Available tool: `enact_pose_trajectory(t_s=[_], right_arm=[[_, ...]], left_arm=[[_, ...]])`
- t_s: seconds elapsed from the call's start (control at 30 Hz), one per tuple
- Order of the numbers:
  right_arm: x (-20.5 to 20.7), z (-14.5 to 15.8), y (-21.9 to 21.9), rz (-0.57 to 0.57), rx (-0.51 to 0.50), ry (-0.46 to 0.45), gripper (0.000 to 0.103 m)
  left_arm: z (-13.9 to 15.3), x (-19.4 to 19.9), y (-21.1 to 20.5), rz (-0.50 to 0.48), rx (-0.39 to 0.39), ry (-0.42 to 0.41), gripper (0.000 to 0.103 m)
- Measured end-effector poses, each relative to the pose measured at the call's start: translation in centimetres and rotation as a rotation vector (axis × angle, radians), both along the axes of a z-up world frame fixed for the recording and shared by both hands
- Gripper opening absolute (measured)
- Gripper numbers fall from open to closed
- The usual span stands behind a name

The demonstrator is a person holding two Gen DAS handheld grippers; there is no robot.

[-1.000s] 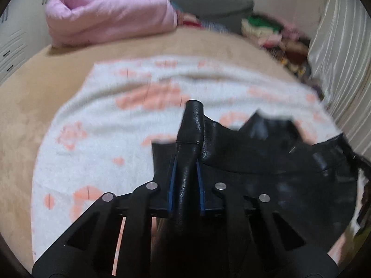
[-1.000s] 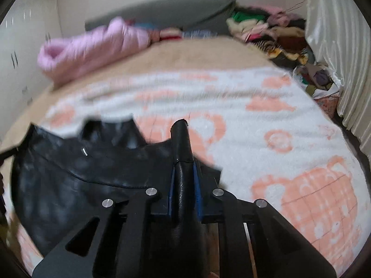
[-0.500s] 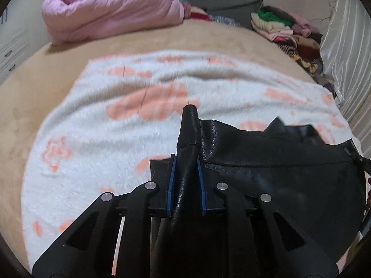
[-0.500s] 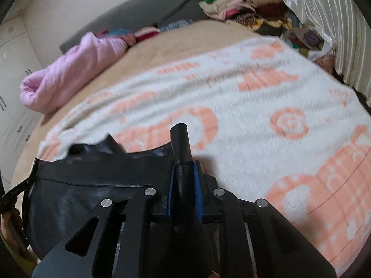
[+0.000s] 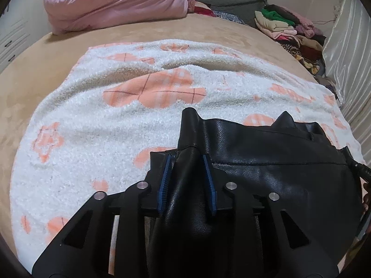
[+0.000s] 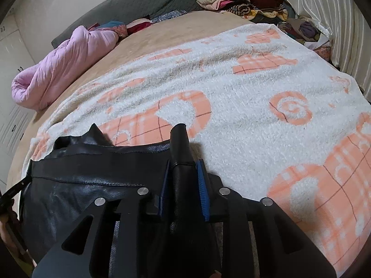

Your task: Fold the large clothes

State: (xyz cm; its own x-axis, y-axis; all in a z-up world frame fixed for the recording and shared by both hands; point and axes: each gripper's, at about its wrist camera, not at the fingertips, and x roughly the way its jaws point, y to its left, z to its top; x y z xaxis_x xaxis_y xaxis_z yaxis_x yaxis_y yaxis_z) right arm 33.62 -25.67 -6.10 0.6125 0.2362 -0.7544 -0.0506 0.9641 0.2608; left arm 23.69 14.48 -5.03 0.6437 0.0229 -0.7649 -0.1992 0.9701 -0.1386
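Note:
A black leather garment (image 5: 278, 162) hangs stretched between my two grippers over a white blanket with orange patterns (image 5: 116, 120). My left gripper (image 5: 187, 159) is shut on the garment's left corner, a fold sticking up between the blue pads (image 5: 165, 178). My right gripper (image 6: 183, 164) is shut on the garment's right corner (image 6: 180, 143); the rest of the garment (image 6: 81, 185) spreads to the left. A collar point rises from its far edge (image 6: 96, 132). The lower part of the garment is hidden behind the grippers.
The blanket (image 6: 255, 88) lies on a tan bed (image 5: 58, 53). A rolled pink quilt (image 5: 116, 0) lies at the far left. A pile of clothes (image 5: 289, 27) is at the far right beside a white curtain (image 5: 347, 53). A grey headboard (image 6: 139, 2) runs behind.
Both grippers have lowered and moved forward over the blanket with the garment. The garment's top edge has drawn straighter between them, and the views have steadied.

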Motion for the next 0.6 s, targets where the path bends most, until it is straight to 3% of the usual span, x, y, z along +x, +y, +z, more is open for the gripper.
enact_pose_trajectory(t_s=[0.1,0.2,0.23,0.27,0.33,0.47,0.6], right_arm=[[-0.2,0.4,-0.3,-0.002,0.009,-0.006,0.025],[-0.7,1.2,-0.7,-0.016,0.015,-0.020,0.043],[-1.0,1.6,-1.0,-0.028,0.018,-0.030,0.065],[-1.3,2.0,-1.2,-0.038,0.026,-0.036,0.078],[-2.4,2.9,-1.8,-0.031,0.070,-0.066,0.078],[-4.2,3.9,-1.9,0.001,0.084,-0.087,0.093],[-6.3,4.7,-1.3,0.040,0.083,-0.099,0.096]], left_arm=[[0.4,-0.2,-0.2,0.002,0.017,-0.001,0.023],[0.8,-0.4,0.0,0.015,0.011,-0.005,0.034],[1.0,-0.6,0.2,0.021,0.007,-0.008,0.049],[1.3,-0.9,0.3,0.026,-0.002,-0.014,0.064],[1.8,-1.4,0.4,0.023,-0.020,-0.027,0.068],[2.8,-2.3,0.2,0.016,-0.022,-0.041,0.082],[3.9,-3.2,0.0,0.020,-0.025,-0.056,0.093]])
